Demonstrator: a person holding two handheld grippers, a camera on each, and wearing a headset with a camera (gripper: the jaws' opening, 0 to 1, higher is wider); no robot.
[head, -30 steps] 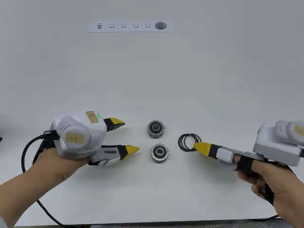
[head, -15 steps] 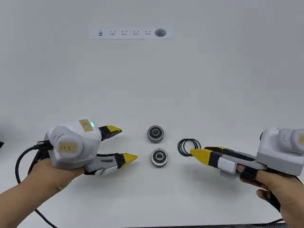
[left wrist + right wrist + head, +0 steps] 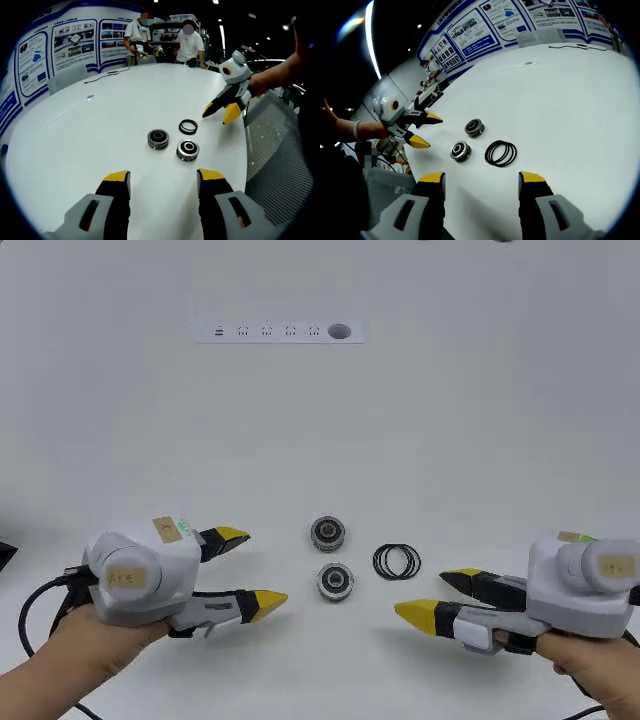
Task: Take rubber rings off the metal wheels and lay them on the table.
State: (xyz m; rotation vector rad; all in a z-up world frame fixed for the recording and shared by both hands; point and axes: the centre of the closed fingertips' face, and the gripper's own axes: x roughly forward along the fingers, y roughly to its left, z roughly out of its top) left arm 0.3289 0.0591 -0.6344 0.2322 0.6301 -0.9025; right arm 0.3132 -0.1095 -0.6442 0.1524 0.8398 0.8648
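Observation:
Two metal wheels lie on the white table (image 3: pixel 320 440): the far wheel (image 3: pixel 327 533) (image 3: pixel 158 139) (image 3: pixel 474 128) and the near wheel (image 3: pixel 336 581) (image 3: pixel 188 149) (image 3: pixel 460 151). A small pile of black rubber rings (image 3: pixel 397 561) (image 3: pixel 188 127) (image 3: pixel 501 153) lies flat just right of the wheels. My left gripper (image 3: pixel 247 570) (image 3: pixel 164 179) is open to the left of the wheels, nothing between its yellow tips. My right gripper (image 3: pixel 438 597) (image 3: pixel 482 178) is open too, to the right of and nearer than the rings, holding nothing.
A white power strip (image 3: pixel 280 331) lies at the far side of the table. A black cable (image 3: pixel 30 605) trails from the left gripper. In the left gripper view, two people (image 3: pixel 165 40) stand beyond the table's far end, with wall posters (image 3: pixel 60 45) behind.
My right gripper has drawn back from the rings toward me and opened its jaws. The left gripper stays open, slightly lower. The head camera has tilted, shifting the whole scene down.

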